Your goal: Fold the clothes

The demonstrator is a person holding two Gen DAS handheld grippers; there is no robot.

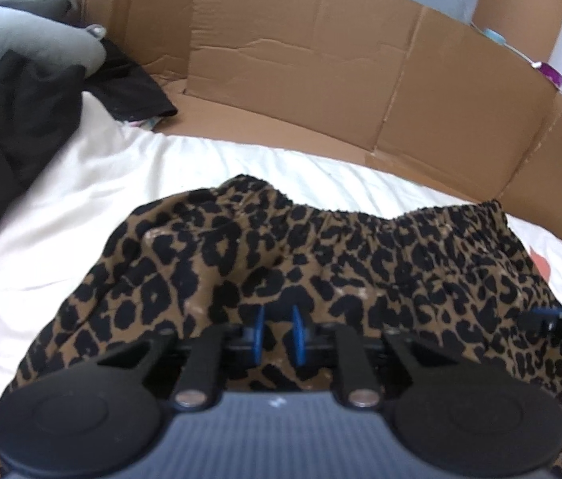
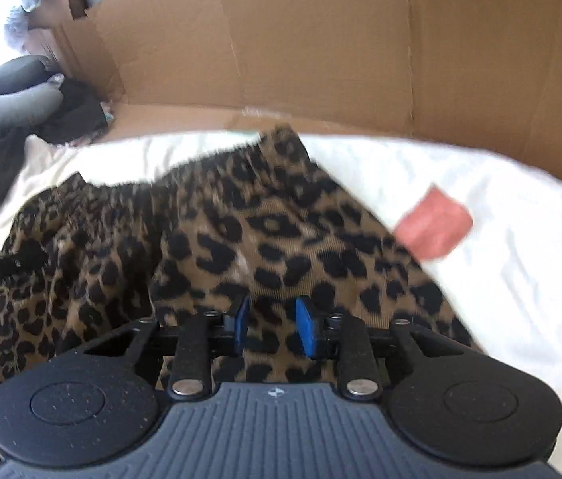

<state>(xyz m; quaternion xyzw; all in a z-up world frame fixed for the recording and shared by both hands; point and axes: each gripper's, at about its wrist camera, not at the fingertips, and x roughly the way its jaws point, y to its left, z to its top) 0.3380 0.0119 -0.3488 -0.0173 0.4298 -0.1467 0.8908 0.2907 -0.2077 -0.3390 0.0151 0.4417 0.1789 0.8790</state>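
A leopard-print garment (image 1: 320, 247) with a gathered elastic waistband lies rumpled on the white bedsheet (image 1: 81, 199). My left gripper (image 1: 279, 333) sits low on its near part. The blue pads stand close together, with a raised ridge of the cloth pinched between them. In the right wrist view the same garment (image 2: 241, 231) runs from the centre to the left. My right gripper (image 2: 273, 327) is over its near right part, the pads (image 2: 306, 331) a wider gap apart with cloth lying in the gap. The right gripper's tip (image 1: 560, 325) shows at the left view's right edge.
Flattened cardboard (image 1: 320, 72) stands as a wall along the far side of the bed. At the far left a pile of dark clothes (image 1: 21, 119) lies under a grey padded item (image 1: 21, 36). A red patch (image 2: 434, 223) marks the sheet (image 2: 480, 279) to the garment's right.
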